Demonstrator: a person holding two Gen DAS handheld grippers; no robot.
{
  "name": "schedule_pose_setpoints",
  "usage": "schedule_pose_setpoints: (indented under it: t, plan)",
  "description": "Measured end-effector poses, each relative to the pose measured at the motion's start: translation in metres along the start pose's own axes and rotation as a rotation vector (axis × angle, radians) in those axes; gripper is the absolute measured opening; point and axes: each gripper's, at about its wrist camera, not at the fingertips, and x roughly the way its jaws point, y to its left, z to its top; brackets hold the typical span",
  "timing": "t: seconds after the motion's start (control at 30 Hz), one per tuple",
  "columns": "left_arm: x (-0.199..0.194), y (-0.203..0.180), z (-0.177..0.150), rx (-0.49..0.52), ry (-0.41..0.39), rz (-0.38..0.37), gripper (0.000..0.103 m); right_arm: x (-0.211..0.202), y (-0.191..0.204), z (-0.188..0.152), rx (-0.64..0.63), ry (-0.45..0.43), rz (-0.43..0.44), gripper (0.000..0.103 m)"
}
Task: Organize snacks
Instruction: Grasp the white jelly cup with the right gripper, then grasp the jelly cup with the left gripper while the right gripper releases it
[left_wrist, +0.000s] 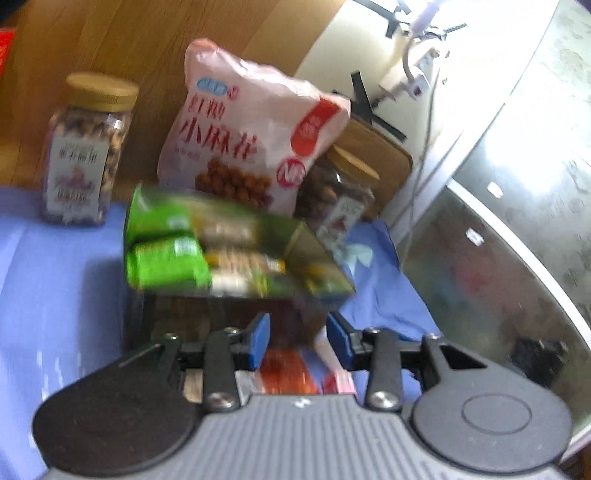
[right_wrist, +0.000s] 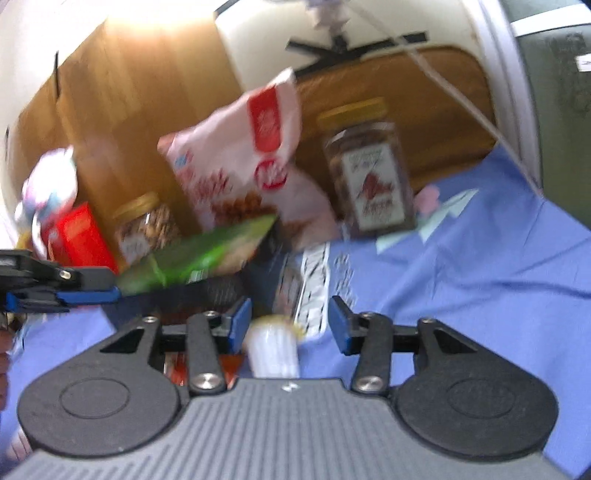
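A blue cloth covers the surface. A pink snack bag leans against the wooden panel between two nut jars. A blurred green box lies in front, apparently atop a dark package. The left gripper and right gripper are both spread, holding nothing.

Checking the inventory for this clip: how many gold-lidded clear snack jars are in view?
2. One gold-lidded jar stands left of the pink snack bag, against the wooden panel. The other jar stands at the bag's right, partly behind it. More may be hidden behind the green snack box.
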Motion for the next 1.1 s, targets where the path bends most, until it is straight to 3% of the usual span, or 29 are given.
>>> schedule_pose_setpoints:
  t: [0.17, 0.23, 0.33, 0.5, 0.7, 0.9, 1.1]
  plan:
    - [-0.014, 0.007, -0.036, -0.031, 0.049, 0.043, 0.035, 0.021, 0.021, -0.011, -0.092, 0.102, -0.014, 0.048]
    - [-0.020, 0.012, -0.046, -0.056, 0.062, 0.062, 0.035, 0.029, 0.019, -0.016, -0.101, 0.135, -0.035, 0.037]
    - [-0.035, 0.020, -0.059, -0.085, 0.060, 0.089, 0.035, 0.025, 0.010, -0.015, -0.046, 0.131, -0.049, 0.035]
    - [-0.057, 0.026, -0.082, -0.113, 0.056, 0.115, 0.035, -0.005, -0.009, -0.023, 0.034, 0.097, -0.167, 0.034]
    - [-0.072, 0.022, -0.108, -0.101, 0.062, 0.137, 0.035, -0.069, -0.007, -0.058, -0.024, 0.071, -0.220, 0.034]
    - [-0.086, 0.011, -0.134, -0.039, 0.072, 0.182, 0.036, -0.117, 0.030, -0.101, -0.126, 0.097, -0.094, 0.034]
    - [-0.108, 0.003, -0.146, -0.005, 0.049, 0.166, 0.040, -0.116, 0.110, -0.129, -0.389, 0.125, 0.093, 0.034]
